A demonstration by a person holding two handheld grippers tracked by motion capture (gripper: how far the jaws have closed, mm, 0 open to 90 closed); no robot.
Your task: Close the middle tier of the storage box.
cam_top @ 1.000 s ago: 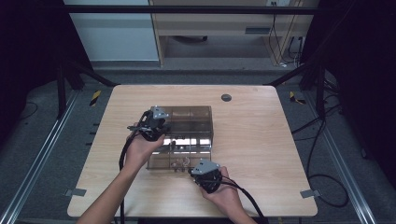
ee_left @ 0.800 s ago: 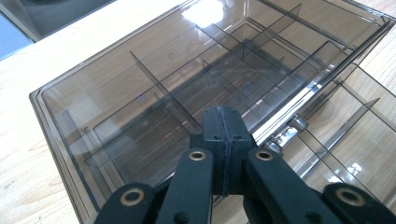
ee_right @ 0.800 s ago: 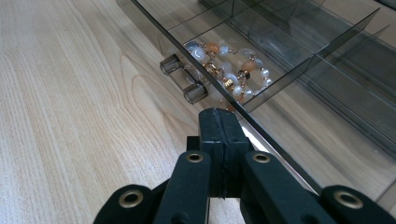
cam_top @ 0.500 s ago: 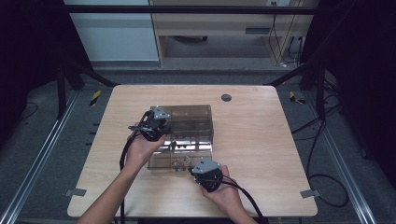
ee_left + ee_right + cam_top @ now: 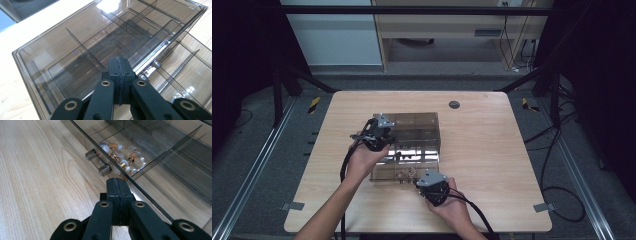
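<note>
High view first: I see the smoky clear box [image 5: 412, 145] lying near the middle of the bench [image 5: 492, 150], its lid thrown open away from me so that lid and tray lie flat, one behind the other. My left tool [image 5: 374, 135] sits at the box's left end, about where the lid meets the tray; my right tool [image 5: 430, 186] sits at the box's near edge, toward its right end. A dark round plug [image 5: 454, 104] is set in the bench well beyond the box, to its right.

Left tool view: my left tool [image 5: 119, 75] has its jaws pressed together with nothing between them, poised just over the lid [image 5: 82, 50] — I cannot tell whether it touches. The hinge [image 5: 152, 67] runs just right of the tips, and the divided tray [image 5: 190, 67] lies past it.

Right tool view: my right tool [image 5: 117, 192] is likewise pressed together on nothing, its tips right against the tray's near wall [image 5: 120, 170] — whether they truly touch it I cannot tell. A clear handle [image 5: 98, 162] with two stubby posts sticks out from that wall just ahead of the tips. Behind the wall, inside the tray's nearest compartment, lies a beaded bracelet [image 5: 122, 155] of pale, orange and gold beads.
</note>
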